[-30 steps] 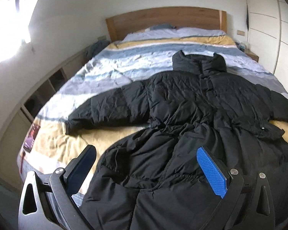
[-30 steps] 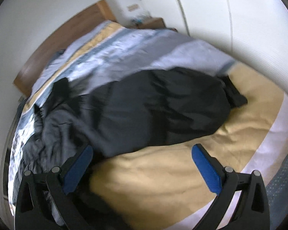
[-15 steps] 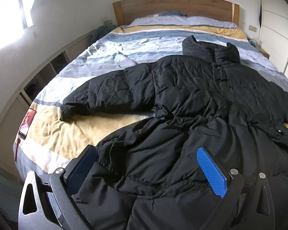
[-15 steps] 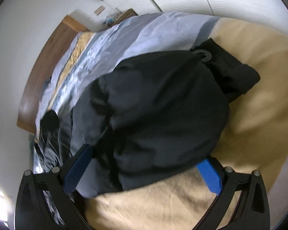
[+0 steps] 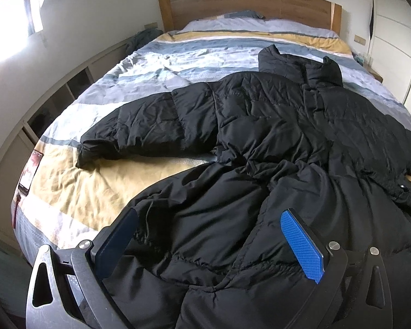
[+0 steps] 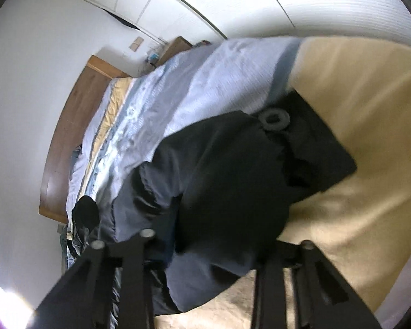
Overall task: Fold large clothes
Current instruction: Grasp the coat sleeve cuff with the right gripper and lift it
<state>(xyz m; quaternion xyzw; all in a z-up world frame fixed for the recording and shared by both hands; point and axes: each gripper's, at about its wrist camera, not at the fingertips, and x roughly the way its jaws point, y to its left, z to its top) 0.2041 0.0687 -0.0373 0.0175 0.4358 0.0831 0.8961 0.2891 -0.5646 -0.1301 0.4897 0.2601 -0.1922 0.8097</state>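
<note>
Left gripper [image 5: 209, 242]: fingers spread wide, holding nothing, straddling the hem of the black puffer coat [image 5: 260, 142], which lies flat on the striped duvet [image 5: 101, 186]. Left of the fingers, low open shelving [image 5: 54, 104]; beyond the fingertips, outstretched sleeve [image 5: 139, 128], collar, wooden headboard [image 5: 246, 2]. Right gripper [image 6: 213, 249]: jaws have just been closing, now clenched on a bunch of coat fabric that hides the pads. Right of the fingers, coat cuff [image 6: 315, 150] on yellow bedding; behind, white wardrobe doors [image 6: 301, 2].
</note>
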